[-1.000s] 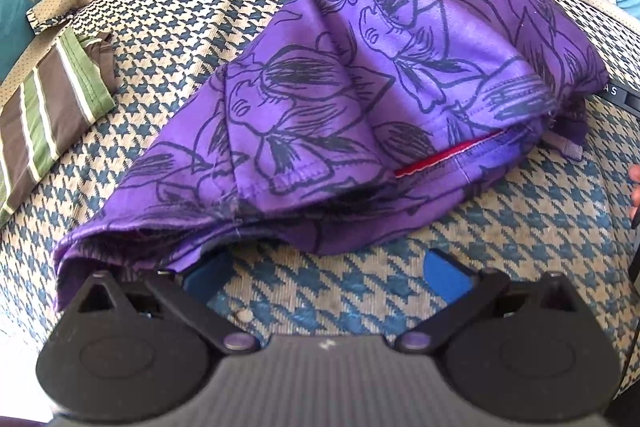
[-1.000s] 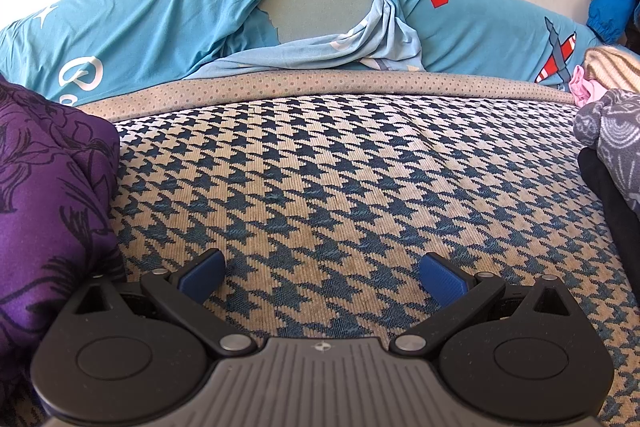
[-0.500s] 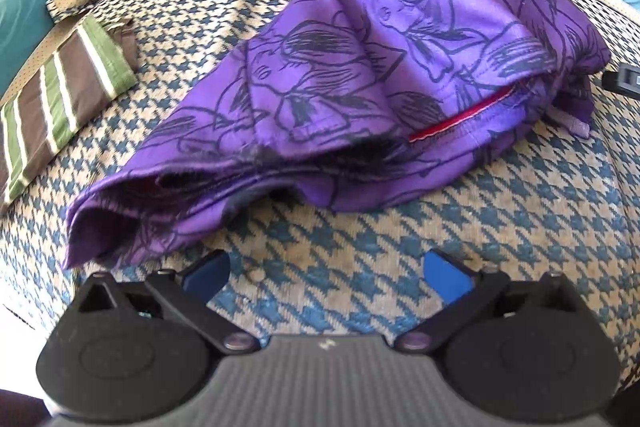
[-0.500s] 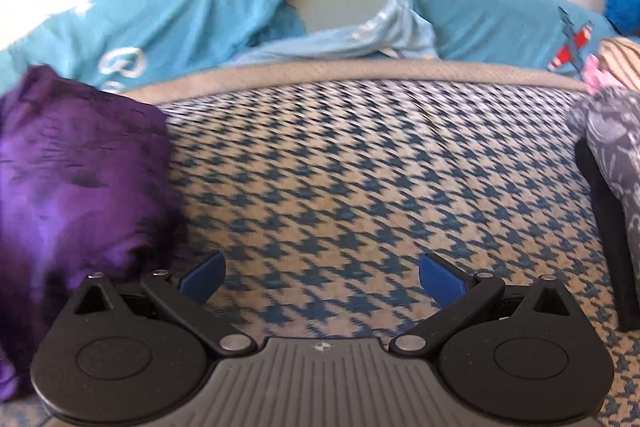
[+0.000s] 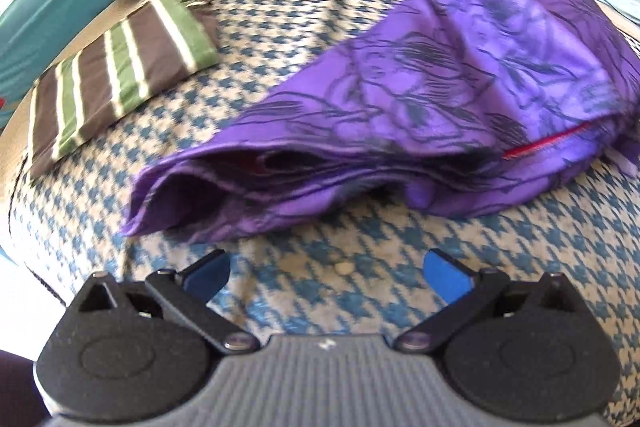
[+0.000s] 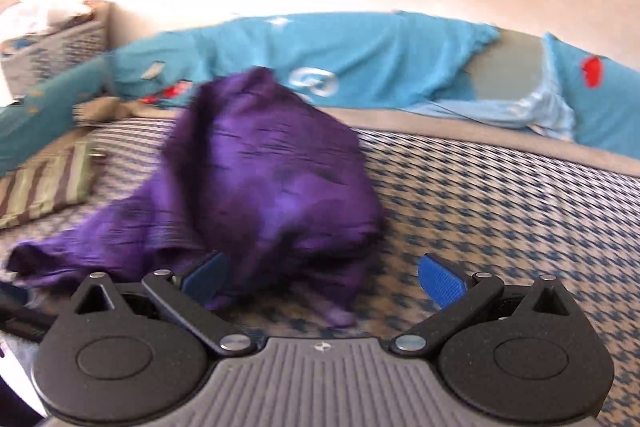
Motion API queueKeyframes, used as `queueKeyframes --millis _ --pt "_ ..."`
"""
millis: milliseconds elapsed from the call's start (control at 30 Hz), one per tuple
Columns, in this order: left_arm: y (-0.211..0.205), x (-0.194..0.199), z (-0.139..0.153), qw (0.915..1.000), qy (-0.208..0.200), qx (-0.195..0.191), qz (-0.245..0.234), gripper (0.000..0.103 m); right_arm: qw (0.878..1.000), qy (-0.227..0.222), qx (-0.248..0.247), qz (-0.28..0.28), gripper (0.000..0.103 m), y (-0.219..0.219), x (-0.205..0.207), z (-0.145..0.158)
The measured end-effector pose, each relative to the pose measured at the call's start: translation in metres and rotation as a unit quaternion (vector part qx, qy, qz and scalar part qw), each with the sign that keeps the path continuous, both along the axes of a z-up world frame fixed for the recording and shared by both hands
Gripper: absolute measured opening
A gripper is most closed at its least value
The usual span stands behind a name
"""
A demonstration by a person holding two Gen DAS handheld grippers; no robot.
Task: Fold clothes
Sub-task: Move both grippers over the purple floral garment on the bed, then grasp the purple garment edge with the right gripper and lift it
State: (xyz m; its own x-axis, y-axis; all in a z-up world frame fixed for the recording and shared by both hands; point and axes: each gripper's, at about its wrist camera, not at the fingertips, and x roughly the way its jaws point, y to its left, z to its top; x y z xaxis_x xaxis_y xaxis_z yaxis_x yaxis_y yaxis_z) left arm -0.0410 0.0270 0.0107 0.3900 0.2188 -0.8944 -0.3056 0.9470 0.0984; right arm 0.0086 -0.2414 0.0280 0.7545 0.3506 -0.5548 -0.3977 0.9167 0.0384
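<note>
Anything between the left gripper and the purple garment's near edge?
Nothing visible. Only bare houndstooth cover lies between the open left gripper and the purple garment. The striped folded cloth sits off to the left.

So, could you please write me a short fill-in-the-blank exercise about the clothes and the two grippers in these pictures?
1. The crumpled garment with the flower print is ____ in colour.
2. The folded striped cloth lies to the ____ of that garment in the left wrist view.
3. The left gripper and the right gripper both have their jaws ____.
4. The pads on the fingers are ____.

Missing words: purple; left; open; blue
</note>
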Motion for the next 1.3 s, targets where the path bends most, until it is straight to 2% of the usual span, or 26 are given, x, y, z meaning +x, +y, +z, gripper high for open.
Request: queueKeyframes --millis 267,400,533,633,733,800,933,967,1000,1133,1300 --pt "0.022 -0.008 0.004 0.9984 -0.011 0.03 0.046 0.103 0.998 -0.006 0.017 0.065 0.103 0.039 -0.012 0.001" --pt "0.029 -0.009 0.003 0.9975 -0.012 0.037 0.06 0.103 0.996 -0.031 0.013 0.077 0.103 0.055 -0.012 -0.002" --pt "0.032 -0.008 0.001 0.9961 -0.011 0.043 0.077 0.103 0.996 -0.038 0.009 0.082 0.102 0.071 -0.007 -0.008" --pt "0.038 -0.008 0.001 0.9945 -0.018 0.043 0.094 0.103 0.995 -0.037 0.0 0.092 0.093 0.084 -0.003 -0.015" --pt "0.042 -0.007 0.0 0.9941 -0.015 0.041 0.099 0.103 0.994 -0.034 -0.023 0.098 0.077 0.097 0.0 -0.026" --pt "0.044 -0.005 -0.003 0.9939 -0.012 0.04 0.102 0.103 0.994 -0.028 -0.035 0.101 0.055 0.104 0.001 -0.032" --pt "0.043 -0.005 -0.003 0.9938 -0.014 0.041 0.102 0.103 0.993 -0.037 -0.049 0.1 0.031 0.11 -0.001 -0.036" --pt "0.043 -0.005 -0.003 0.9938 -0.014 0.042 0.102 0.103 0.994 -0.033 -0.045 0.099 0.019 0.109 0.001 -0.036" --pt "0.043 -0.005 -0.003 0.9937 -0.015 0.042 0.102 0.103 0.994 -0.03 -0.041 0.096 0.011 0.108 0.002 -0.035" --pt "0.042 -0.005 -0.002 0.9938 -0.018 0.044 0.101 0.103 0.996 -0.043 -0.014 0.074 0.008 0.098 0.005 -0.021" --pt "0.033 -0.004 0.002 0.9956 -0.031 0.038 0.08 0.103 0.996 -0.075 0.041 0.027 0.008 0.071 0.015 0.01"
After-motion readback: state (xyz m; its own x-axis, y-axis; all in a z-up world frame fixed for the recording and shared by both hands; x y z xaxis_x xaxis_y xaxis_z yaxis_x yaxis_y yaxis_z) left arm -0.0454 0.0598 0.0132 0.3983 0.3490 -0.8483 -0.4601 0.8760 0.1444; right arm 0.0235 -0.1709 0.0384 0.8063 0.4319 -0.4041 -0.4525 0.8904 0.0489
